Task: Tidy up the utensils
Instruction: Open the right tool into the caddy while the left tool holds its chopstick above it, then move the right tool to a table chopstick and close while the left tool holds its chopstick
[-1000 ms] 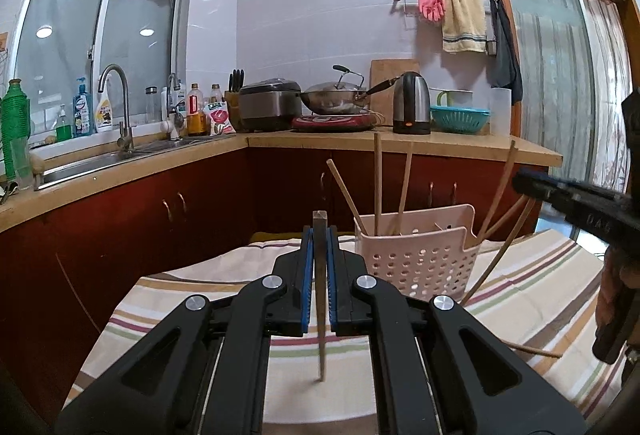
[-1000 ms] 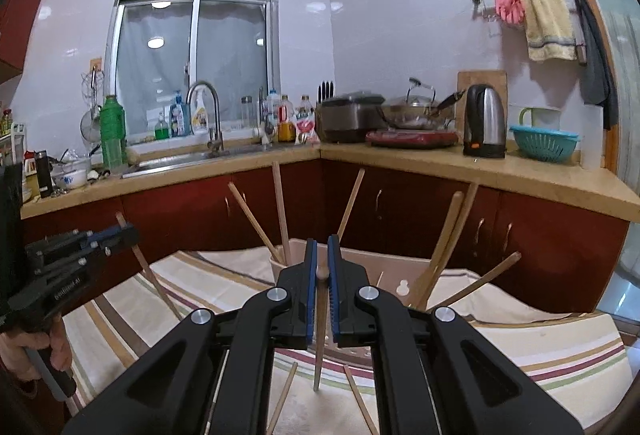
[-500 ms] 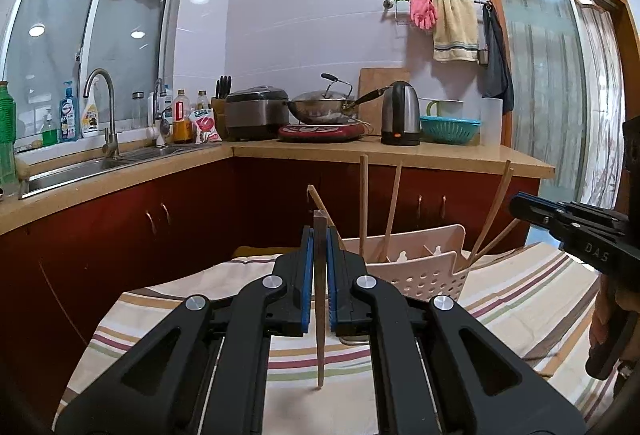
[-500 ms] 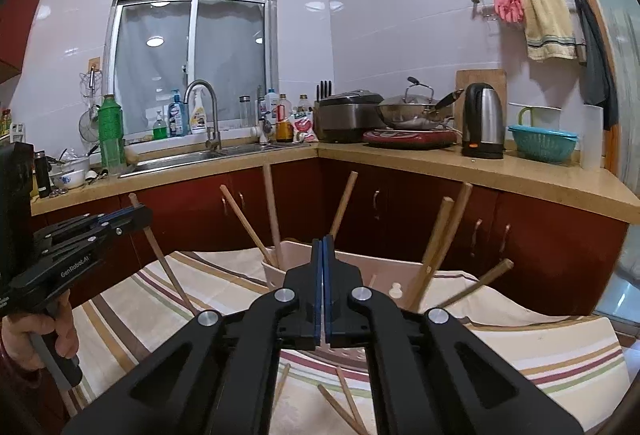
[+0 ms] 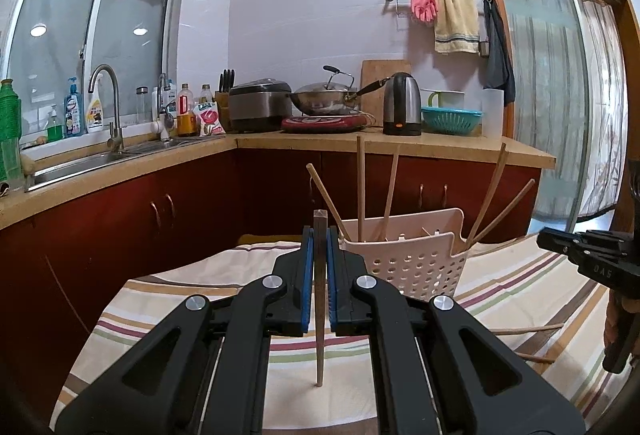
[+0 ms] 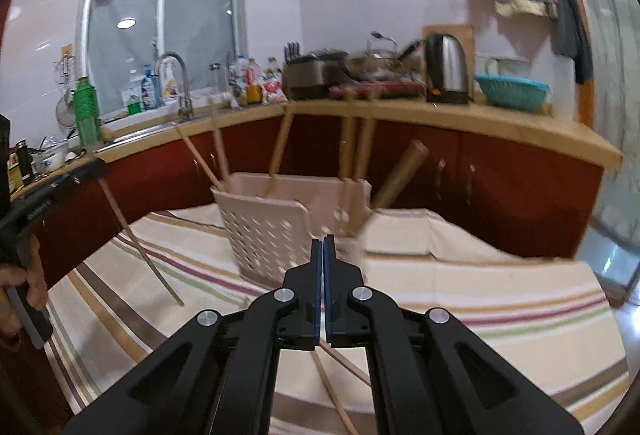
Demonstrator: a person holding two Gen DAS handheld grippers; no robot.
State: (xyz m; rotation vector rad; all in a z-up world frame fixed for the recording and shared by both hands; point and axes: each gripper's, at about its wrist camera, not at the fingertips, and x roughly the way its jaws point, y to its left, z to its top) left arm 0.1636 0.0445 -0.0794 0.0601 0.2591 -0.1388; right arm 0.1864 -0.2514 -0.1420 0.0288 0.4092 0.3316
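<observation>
A pale pink perforated basket [image 5: 416, 263] stands on the striped tablecloth and holds several wooden chopsticks that lean outward; it also shows in the right wrist view [image 6: 272, 227]. My left gripper [image 5: 320, 259] is shut on one upright chopstick [image 5: 319, 315], held above the cloth just left of the basket. My right gripper [image 6: 323, 255] is shut and empty, close in front of the basket. Loose chopsticks [image 6: 332, 387] lie on the cloth under it. The left gripper and its chopstick [image 6: 140, 243] show at the left of the right wrist view.
The striped tablecloth [image 5: 520, 295] covers the table. More loose chopsticks [image 5: 528, 329] lie at its right. Red kitchen cabinets and a counter [image 5: 400, 143] with a kettle, wok and sink stand behind the table.
The chopstick that my right gripper held a second ago has left it, and the jaws closed empty. The right gripper has swung right and down, blurring the view. The left gripper still holds its chopstick.
</observation>
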